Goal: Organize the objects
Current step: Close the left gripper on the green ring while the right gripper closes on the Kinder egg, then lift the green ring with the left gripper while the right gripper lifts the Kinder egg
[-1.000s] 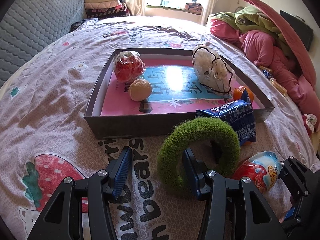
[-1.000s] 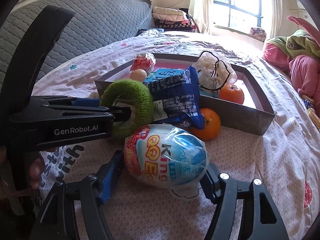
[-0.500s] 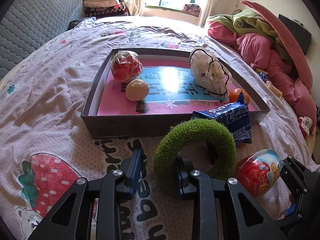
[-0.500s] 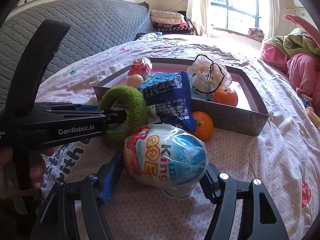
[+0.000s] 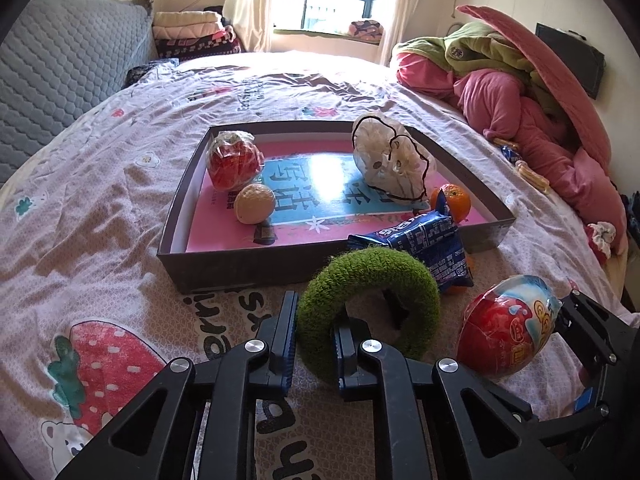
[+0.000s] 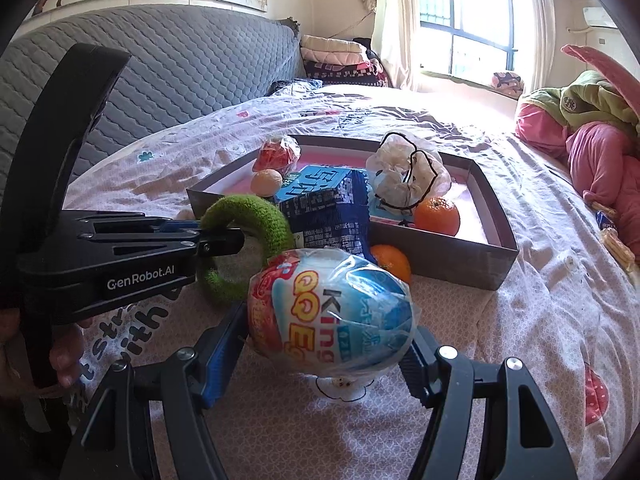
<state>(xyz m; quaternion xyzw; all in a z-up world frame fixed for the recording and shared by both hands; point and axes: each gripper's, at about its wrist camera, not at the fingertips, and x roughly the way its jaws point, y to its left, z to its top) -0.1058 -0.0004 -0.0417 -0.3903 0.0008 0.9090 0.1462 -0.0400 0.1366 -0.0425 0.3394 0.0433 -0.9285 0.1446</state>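
The left gripper point(image 5: 314, 336) is pressed together on the near side of the green ring point(image 5: 368, 300), one finger outside the loop and one inside it, pinching the knitted band between the pads. The ring stands upright on the bed point(image 5: 100, 208), just in front of the box point(image 5: 240, 268). From the right wrist camera the same gripper point(image 6: 216, 236) reaches in from the left and clamps the ring point(image 6: 256, 216) at its edge.

The right gripper point(image 6: 324, 340) is spread wide around the egg point(image 6: 332, 312), a foil-wrapped toy egg in red and blue; both pads touch its sides, so the egg is pinched between them. In the left wrist view the egg point(image 5: 506, 328) sits to the right of the ring, close beside it.

A blue packet point(image 5: 424, 240) leans on the box's front wall, just behind the ring. An orange point(image 6: 390, 262) lies on the bed against that wall, partly hidden by the packet and egg. Inside the box are a second orange point(image 6: 436, 216), a white bag point(image 5: 390, 160), a red wrapped item point(image 5: 234, 160) and a tan ball point(image 5: 254, 204).
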